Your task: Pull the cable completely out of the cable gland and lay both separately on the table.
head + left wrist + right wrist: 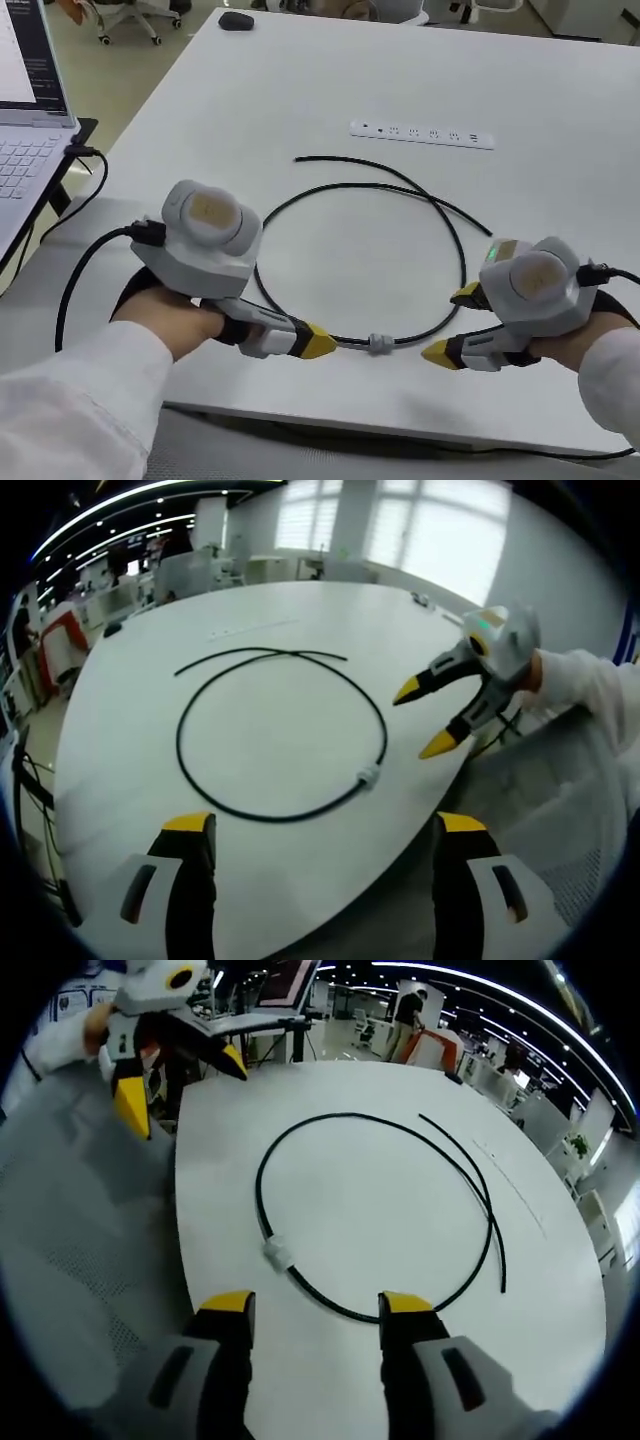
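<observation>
Thin black cable (464, 265) lies looped on white table (330, 90). Small grey cable gland (379, 344) sits on it (near front edge), between grippers. Left gripper (316, 343) jaws wide apart, empty. Right gripper (451, 324) jaws apart too, empty.

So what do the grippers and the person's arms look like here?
Both the left gripper and the right gripper have rounded light-grey housings, dark claw arms and yellow claw tips. A black lead leaves the back of each, and a small green light glows on the right one. The person wears white sleeves, and black straps show near the cuffs.
</observation>
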The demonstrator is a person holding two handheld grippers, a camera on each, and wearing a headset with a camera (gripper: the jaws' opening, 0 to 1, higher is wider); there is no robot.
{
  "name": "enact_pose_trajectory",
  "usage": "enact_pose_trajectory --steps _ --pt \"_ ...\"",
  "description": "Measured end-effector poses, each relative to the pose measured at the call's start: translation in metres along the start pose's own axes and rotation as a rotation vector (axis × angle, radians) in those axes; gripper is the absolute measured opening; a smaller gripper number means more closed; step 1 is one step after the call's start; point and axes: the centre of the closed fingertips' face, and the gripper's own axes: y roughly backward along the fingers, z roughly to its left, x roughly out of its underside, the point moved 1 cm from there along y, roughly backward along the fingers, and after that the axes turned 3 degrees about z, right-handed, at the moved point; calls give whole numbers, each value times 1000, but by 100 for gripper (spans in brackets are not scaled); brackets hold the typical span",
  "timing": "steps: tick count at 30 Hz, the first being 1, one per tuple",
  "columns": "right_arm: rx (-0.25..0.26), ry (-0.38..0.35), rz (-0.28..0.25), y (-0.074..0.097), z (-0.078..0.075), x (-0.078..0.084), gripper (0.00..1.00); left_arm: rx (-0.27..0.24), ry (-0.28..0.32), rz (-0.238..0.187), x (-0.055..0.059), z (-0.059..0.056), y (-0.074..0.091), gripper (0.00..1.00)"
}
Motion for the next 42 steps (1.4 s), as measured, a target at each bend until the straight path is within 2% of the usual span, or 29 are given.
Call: enact_pose_trajectory --steps 3,5,9,14,20,23,36,42 --pt "-26 80 -15 -8 2 -3 49 -3 -8 -3 -1 -1 1 89" --pt "-38 82 -20 -12 3 -3 48 -4 -7 -7 -2 0 1 88" --pt "-75 140 -45 -20 9 -11 44 -6 -6 -4 -1 2 1 88" --pt "-108 147 -36 -35 13 -13 41 -2 -5 -5 -1 2 0 88" --pt "-137 193 -30 -46 20 -12 36 -3 -4 -7 -1 3 0 87" --pt "-141 253 -4 -52 21 -7 33 -4 -4 -6 -1 3 0 87" --pt "-180 267 21 -64 29 0 23 -4 -10 4 0 2 0 87" --pt "-180 274 4 -66 31 -5 21 -4 -12 6 1 3 0 86"
